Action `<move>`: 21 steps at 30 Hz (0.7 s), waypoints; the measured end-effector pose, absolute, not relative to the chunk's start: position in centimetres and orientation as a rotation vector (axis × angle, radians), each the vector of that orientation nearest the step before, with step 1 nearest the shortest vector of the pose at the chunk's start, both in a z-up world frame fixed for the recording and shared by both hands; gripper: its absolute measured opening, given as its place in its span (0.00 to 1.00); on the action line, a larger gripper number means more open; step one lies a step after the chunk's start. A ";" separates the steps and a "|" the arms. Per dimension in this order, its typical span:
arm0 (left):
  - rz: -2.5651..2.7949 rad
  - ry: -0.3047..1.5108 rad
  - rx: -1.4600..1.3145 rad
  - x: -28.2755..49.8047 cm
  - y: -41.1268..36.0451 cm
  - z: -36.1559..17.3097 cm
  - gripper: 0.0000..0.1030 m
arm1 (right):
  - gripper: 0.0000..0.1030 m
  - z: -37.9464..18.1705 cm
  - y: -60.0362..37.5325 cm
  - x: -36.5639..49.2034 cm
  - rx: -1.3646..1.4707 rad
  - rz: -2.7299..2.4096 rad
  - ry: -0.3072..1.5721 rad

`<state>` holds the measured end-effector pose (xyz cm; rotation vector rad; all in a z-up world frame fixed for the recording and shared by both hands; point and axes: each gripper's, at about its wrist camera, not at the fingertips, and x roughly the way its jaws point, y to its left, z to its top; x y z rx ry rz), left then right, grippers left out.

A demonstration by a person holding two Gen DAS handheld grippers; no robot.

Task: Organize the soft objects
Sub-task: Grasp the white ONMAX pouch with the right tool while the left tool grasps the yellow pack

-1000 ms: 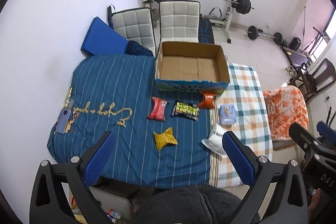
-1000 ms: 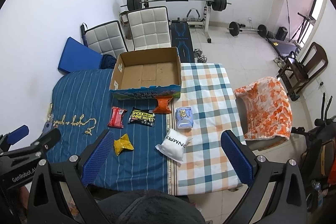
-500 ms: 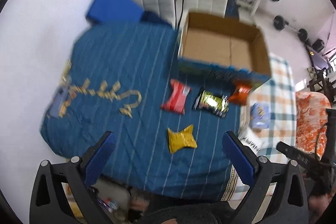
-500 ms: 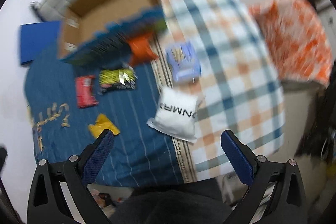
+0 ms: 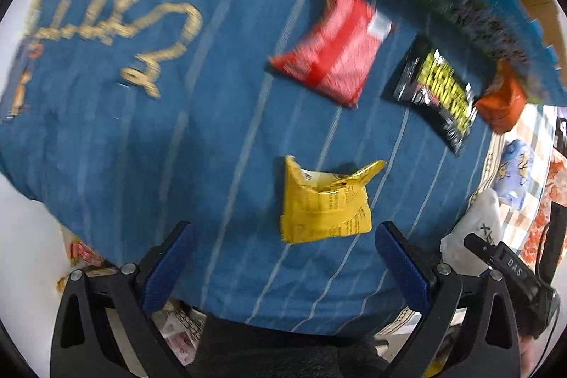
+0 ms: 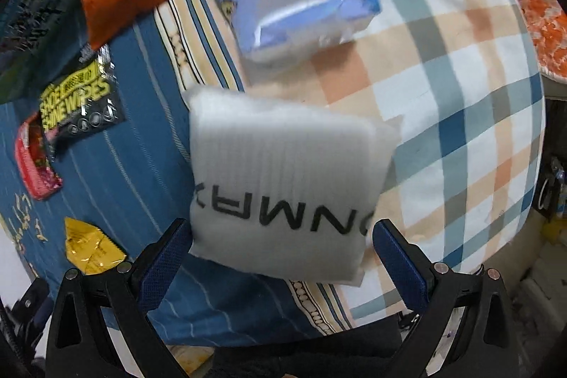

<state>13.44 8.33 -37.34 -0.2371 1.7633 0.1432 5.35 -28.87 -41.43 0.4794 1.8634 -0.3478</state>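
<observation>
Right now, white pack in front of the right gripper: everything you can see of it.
The white pack is a soft, puffy, pillow-like pouch with faint vertical ribbing and black block letters reading upside down. It lies flat across the seam where the blue striped cover meets the plaid cloth, slightly rotated. The right gripper is open, its blue pads flanking the pack's near edge; contact cannot be told. In the left wrist view only a corner of it shows.

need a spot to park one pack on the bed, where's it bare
Bare: blue striped cover between the gold lettering and yellow packet; plaid sheet right of the white pouch. Crowded near the red pack and shoe wipes.
</observation>
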 end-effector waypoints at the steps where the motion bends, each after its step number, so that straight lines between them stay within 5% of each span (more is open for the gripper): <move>1: 0.135 1.782 -0.244 13.6 8.1 -38.2 1.00 | 1.00 -41.8 -28.9 5.2 0.481 -0.348 1.867; 7: 0.096 1.934 -0.270 13.5 6.5 -45.2 0.82 | 0.96 -43.9 -28.7 3.9 0.465 -0.344 1.894; 13: 0.040 1.868 -0.266 12.6 5.1 -45.3 0.58 | 0.88 -43.8 -27.3 3.0 0.361 -0.304 1.890; 21: -0.034 1.757 0.009 11.1 0.5 -43.7 0.54 | 0.74 -41.1 -25.1 2.9 0.249 -0.258 1.862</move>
